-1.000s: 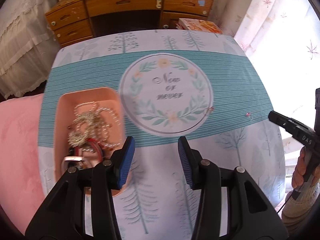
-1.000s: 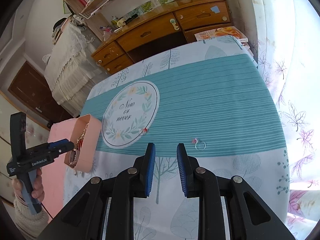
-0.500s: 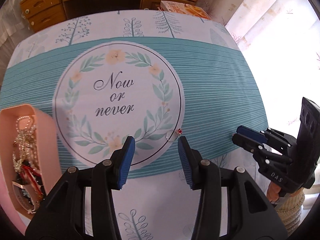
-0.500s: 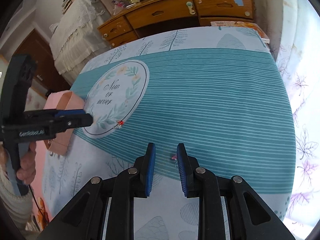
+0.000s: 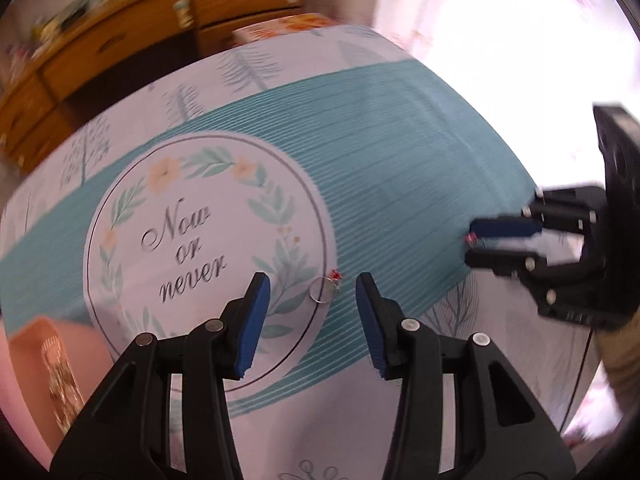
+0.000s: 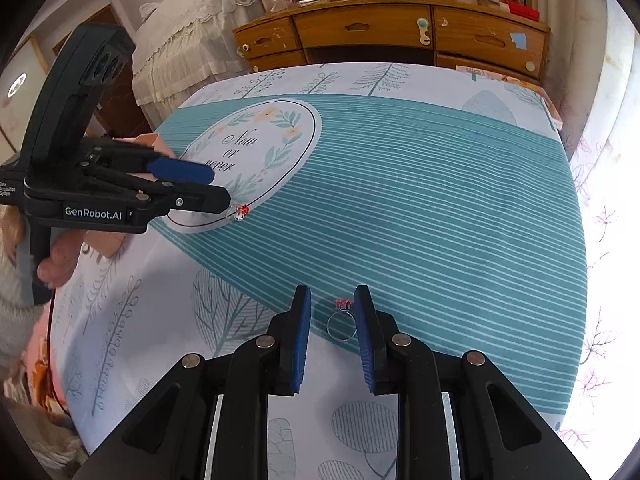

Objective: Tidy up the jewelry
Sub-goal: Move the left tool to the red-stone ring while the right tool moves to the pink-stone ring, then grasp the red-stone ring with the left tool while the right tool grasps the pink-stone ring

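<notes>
A silver ring with a red stone point(image 5: 325, 289) lies on the tablecloth at the rim of the round "Now or never" print. My left gripper point(image 5: 311, 280) hangs open just over it, one finger on each side, pads not touching. From the right wrist view, the left gripper point(image 6: 220, 190) has its tips right beside that ring point(image 6: 240, 212). A second ring with a pink stone point(image 6: 341, 322) lies at the edge of the teal stripes, between the parted fingers of my right gripper point(image 6: 333, 294), untouched. The left wrist view shows the right gripper point(image 5: 472, 242) low over that pink stone point(image 5: 471, 237).
A pink box point(image 5: 32, 336) holding gold chains point(image 5: 60, 380) stands at the table's left edge, also visible as the pink box point(image 6: 150, 140) behind the left gripper. A wooden dresser point(image 6: 380, 28) stands beyond the table. A hand point(image 6: 56, 260) grips the left tool's handle.
My left gripper swung right from over the pink box to the red-stone ring and sank. My right gripper dropped until the pink-stone ring sat between its fingers. Both rolled; neither jaw width changed.
</notes>
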`<state>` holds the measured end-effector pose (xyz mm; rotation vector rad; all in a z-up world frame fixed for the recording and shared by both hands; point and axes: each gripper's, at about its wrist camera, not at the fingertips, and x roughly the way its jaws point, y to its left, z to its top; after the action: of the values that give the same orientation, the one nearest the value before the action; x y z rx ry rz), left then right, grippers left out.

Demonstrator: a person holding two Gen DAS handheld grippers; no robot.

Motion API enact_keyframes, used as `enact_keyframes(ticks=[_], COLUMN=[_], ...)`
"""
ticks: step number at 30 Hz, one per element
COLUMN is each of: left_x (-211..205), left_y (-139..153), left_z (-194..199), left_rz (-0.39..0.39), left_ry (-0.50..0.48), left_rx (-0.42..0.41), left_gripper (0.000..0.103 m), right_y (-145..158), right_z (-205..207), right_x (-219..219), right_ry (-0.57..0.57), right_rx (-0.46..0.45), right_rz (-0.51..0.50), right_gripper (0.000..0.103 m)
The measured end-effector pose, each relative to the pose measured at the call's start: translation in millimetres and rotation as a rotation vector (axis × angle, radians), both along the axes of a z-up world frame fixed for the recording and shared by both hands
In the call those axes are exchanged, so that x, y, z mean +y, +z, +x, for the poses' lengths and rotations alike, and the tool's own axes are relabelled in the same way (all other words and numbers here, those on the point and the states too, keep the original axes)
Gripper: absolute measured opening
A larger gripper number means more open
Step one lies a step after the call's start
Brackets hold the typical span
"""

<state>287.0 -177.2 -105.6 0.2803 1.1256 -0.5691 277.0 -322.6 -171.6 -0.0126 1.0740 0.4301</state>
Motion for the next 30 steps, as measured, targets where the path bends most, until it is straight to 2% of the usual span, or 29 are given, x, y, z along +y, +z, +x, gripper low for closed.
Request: enact_keyframes(ticks=[3, 7, 9, 17, 20, 22, 24, 27, 30], left_x=[-7.7, -11.1, -12.5, -21.6, -22.7, -23.7, -25.6, -29.7, -32.3], left_y=[-4.0, -7.6, -8.7, -14.9, -14.5, -14.3, -14.5, -14.6, -14.6], left_z=[-6.8, -11.2, -10.3, -11.1, -9.2, -9.8, -12.1, -15.7, -18.4], left_rz=[0.042, 0.101, 0.118, 0.179, 0.161, 0.152, 0.147, 0.152, 0.152], left_ry=[-0.104, -0.178, -0.206, -0.297, -0.297, -0.308, -0.33, -0.352, -0.365], left_rx=[-0.036, -0.093, -0.113, -0.154, -0.143, -0.138, -0.13, -0.124, -0.118], left_gripper=[0.041, 0.041, 0.041, 0.041, 0.035, 0.028, 0.018, 0.009, 0.007], right_y=[0.2, -1.7, -2.5, -3.8, -3.6, -3.7, -3.3, -3.3, -3.5], right_z=[-6.6, -14.5, -16.6, -23.6, -25.1, -25.8, -28.1, -27.8, -26.8], right_x=[4.1, 10.6, 10.6, 0.0, -2.7, -2.8, -3.4, -2.9, -3.5], right_ry=[0.021, 0.041, 0.035, 0.006, -0.002, -0.004, -0.006, -0.011, -0.02], right_rx=[-0.027, -0.069, -0.083, -0.097, -0.101, -0.105, -0.11, -0.112, -0.111], right_rz=[-0.038, -0.087, -0.098, -0.061, -0.046, -0.045, -0.048, -0.05, -0.042], right_gripper=[0.022, 0.022, 0.018, 0.012, 0.012, 0.012, 0.011, 0.01, 0.009])
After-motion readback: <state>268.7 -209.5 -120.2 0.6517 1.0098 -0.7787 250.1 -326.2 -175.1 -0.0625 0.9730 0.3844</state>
